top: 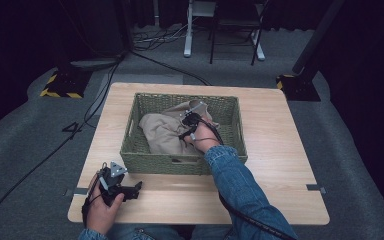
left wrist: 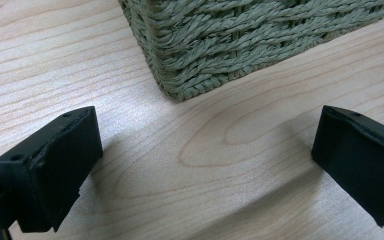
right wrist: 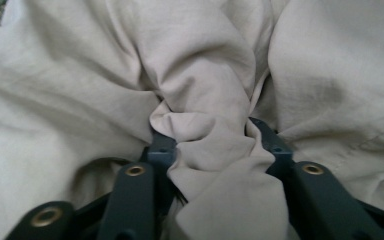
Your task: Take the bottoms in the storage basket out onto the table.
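Note:
A beige cloth lies crumpled in a green woven basket on the wooden table. My right gripper reaches down into the basket, and in the right gripper view it is shut on a bunched fold of the cloth, which is pinched between both jaws. My left gripper rests on the table in front of the basket's near left corner. In the left gripper view its fingers stand wide apart with bare table between them, facing the basket corner.
The basket sits in the middle of the table, with bare wood on its right and along the front edge. Beyond the table are black stands with yellow-striped feet, cables on the grey floor and a white frame.

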